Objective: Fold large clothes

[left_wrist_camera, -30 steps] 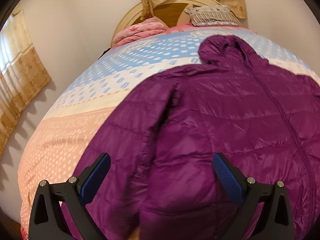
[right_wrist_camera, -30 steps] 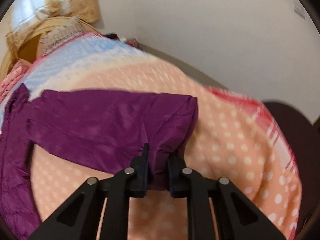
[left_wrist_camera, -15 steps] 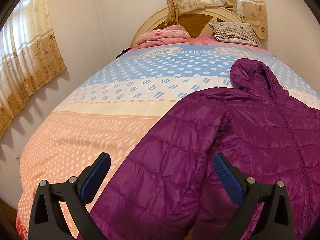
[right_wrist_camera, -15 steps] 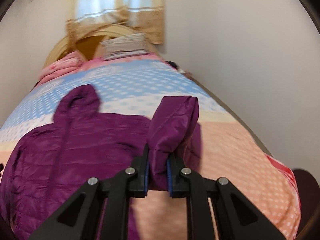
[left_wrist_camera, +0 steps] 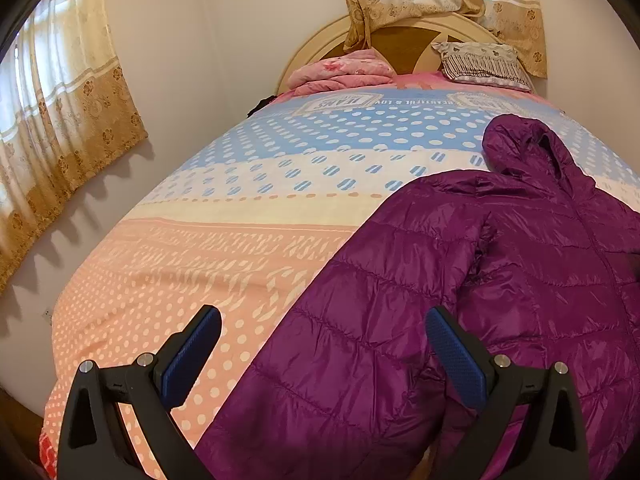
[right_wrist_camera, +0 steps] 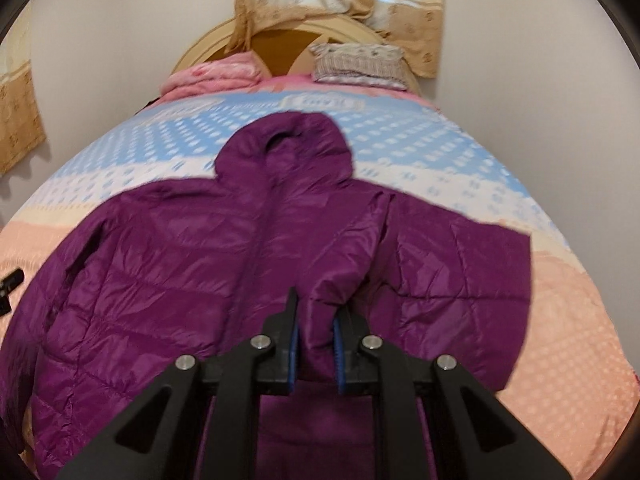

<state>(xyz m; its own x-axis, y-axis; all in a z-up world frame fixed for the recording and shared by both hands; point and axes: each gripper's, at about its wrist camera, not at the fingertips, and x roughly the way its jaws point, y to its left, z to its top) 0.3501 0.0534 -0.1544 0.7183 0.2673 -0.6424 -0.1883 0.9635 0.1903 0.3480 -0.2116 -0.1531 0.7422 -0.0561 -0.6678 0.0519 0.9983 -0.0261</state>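
A purple hooded puffer jacket (right_wrist_camera: 168, 264) lies front up on the dotted bedspread (left_wrist_camera: 192, 248), hood (right_wrist_camera: 288, 140) toward the headboard. My right gripper (right_wrist_camera: 318, 308) hovers over the jacket's middle with the cuff of its right sleeve (right_wrist_camera: 352, 256) pinched between the blue pads; the jaws are opening slightly. That sleeve is folded inward across the chest. In the left wrist view my left gripper (left_wrist_camera: 323, 318) stands open above the jacket's (left_wrist_camera: 520, 280) other sleeve (left_wrist_camera: 352, 340), holding nothing. One tip of the left gripper (right_wrist_camera: 10, 284) shows at the right wrist view's left edge.
At the head of the bed a folded pink blanket (left_wrist_camera: 340, 74) and a patterned pillow (left_wrist_camera: 480, 62) rest against the round wooden headboard (left_wrist_camera: 404, 40). Beige curtains (left_wrist_camera: 60, 120) hang left and behind. White walls close in on both sides of the bed.
My right gripper swung the sleeve from stretched out sideways to folded over the jacket's front. My left gripper drew back toward the left side, so more bare bedspread shows.
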